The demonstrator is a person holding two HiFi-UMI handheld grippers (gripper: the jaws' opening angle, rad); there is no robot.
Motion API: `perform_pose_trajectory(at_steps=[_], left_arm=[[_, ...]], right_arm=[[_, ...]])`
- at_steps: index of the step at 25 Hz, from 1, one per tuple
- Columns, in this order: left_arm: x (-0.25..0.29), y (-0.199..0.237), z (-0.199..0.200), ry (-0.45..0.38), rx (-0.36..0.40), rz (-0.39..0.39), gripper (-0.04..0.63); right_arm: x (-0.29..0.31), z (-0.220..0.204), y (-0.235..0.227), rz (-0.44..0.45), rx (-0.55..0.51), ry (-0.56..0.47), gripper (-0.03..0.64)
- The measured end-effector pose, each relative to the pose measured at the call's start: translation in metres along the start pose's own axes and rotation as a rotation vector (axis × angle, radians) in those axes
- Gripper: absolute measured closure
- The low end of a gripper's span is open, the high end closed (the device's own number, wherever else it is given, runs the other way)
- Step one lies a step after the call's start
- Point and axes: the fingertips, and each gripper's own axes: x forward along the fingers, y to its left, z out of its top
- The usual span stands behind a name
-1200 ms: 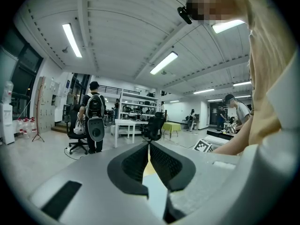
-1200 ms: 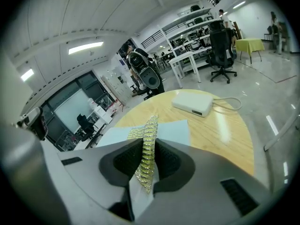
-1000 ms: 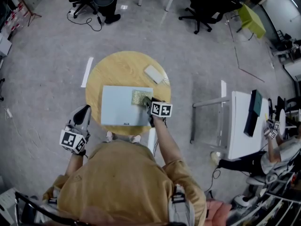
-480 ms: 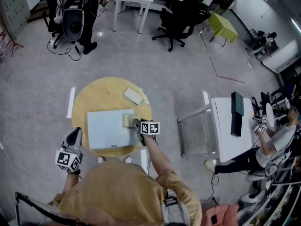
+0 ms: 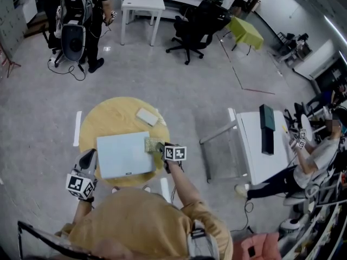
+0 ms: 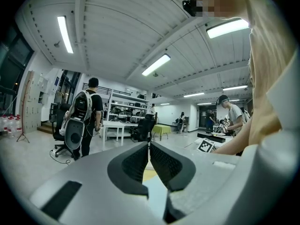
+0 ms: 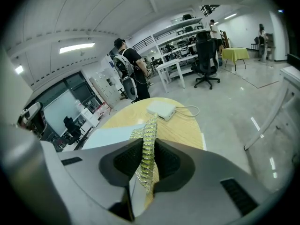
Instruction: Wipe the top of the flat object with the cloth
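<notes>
The pale grey-blue flat slab (image 5: 123, 155) lies on the round yellow wooden counter (image 5: 108, 118). The yellow-green knobbly cloth (image 5: 152, 144) sits at the slab's far right corner, pinched by the right tongs (image 5: 162, 150). Wiping looks barely begun, with most of the top left to cover. The left tongs (image 5: 87, 158), pressed together and empty, hang off the counter's near left. No containers show.
</notes>
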Motion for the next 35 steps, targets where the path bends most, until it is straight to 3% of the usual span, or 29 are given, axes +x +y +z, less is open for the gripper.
perform_pose_trajectory(at_steps=[9, 16, 21, 35], left_arm=[[0.01, -0.003, 0.003, -0.02, -0.002, -0.039, 0.58], [0.01, -0.001, -0.001, -0.028, -0.005, -0.05, 0.58], [0.0, 0.006, 0.0, -0.035, -0.008, -0.051, 0.58], [-0.007, 0.018, 0.019, -0.1, 0.009, -0.054, 0.58]], right_arm=[[-0.037, 0.016, -0.009, -0.059, 0.013, -0.087, 0.555], [-0.064, 0.029, -0.001, -0.112, -0.058, -0.153, 0.555], [-0.077, 0.041, 0.028, -0.119, -0.136, -0.201, 0.555], [-0.106, 0.109, 0.149, -0.001, -0.359, -0.384, 0.555]])
